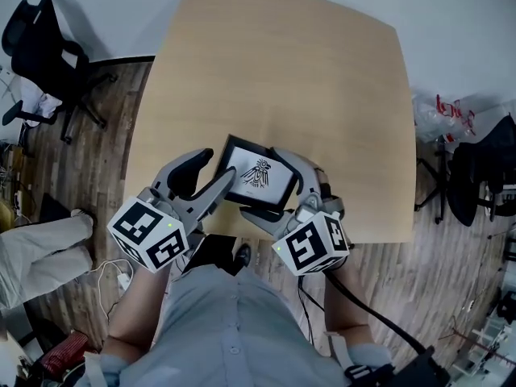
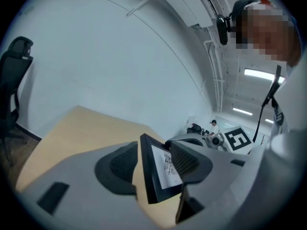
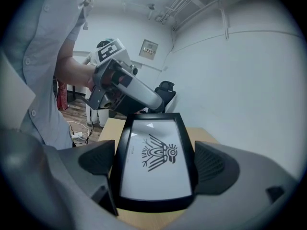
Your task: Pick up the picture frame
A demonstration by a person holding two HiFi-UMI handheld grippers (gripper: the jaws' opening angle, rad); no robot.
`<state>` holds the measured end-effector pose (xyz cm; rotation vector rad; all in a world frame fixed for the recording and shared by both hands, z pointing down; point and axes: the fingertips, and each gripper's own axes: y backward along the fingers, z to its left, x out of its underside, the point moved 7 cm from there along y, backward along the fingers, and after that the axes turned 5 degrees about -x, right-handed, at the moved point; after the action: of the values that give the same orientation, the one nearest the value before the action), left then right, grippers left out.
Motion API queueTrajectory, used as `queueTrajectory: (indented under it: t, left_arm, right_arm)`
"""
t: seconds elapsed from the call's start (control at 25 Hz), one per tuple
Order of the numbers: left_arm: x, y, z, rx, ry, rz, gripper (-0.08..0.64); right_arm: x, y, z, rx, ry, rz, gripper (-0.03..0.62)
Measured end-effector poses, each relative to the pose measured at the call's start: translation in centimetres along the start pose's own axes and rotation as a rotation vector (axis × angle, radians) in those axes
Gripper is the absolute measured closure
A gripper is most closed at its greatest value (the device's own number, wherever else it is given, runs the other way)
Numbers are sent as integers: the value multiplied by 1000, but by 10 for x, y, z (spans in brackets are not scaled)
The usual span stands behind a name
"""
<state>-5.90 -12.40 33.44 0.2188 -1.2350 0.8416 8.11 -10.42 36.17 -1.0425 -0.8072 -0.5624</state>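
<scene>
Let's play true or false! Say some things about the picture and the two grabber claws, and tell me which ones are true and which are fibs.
1. The picture frame has a black rim. True.
2. The drawing inside is a red flower. False: it is a black bird-like figure on white.
3. The left gripper is squeezed shut. False: its jaws stand apart, with an edge of the frame between them.
4. The right gripper holds the frame by its two long sides. True.
5. The table is a light wood colour. True.
</scene>
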Motion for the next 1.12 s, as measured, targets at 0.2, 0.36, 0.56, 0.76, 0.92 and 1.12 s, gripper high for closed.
queueTrajectory:
  t: [0.2, 0.36, 0.56, 0.76, 0.92, 1.12]
  left_arm:
    - [-2, -8, 2, 21, 44, 12, 369]
    - [2, -9, 0, -11, 41, 34, 446]
    - [6, -12, -1, -20, 41, 60, 443]
    - [5, -14, 3, 6, 86, 73, 463]
    - [4, -14, 4, 7, 96, 79, 468]
    - [2, -10, 1, 7, 104, 68, 472]
  right_arm:
    - [-5, 0, 0, 4, 22, -22, 61]
    - [-6, 7, 4, 10, 39, -41, 63]
    - [-9, 7, 7, 13, 62, -49, 61]
    - [-8, 6, 6, 18, 63, -59, 61]
    - [-8, 4, 6, 28, 71, -59, 61]
    - [-9, 3, 9, 56, 81, -65, 61]
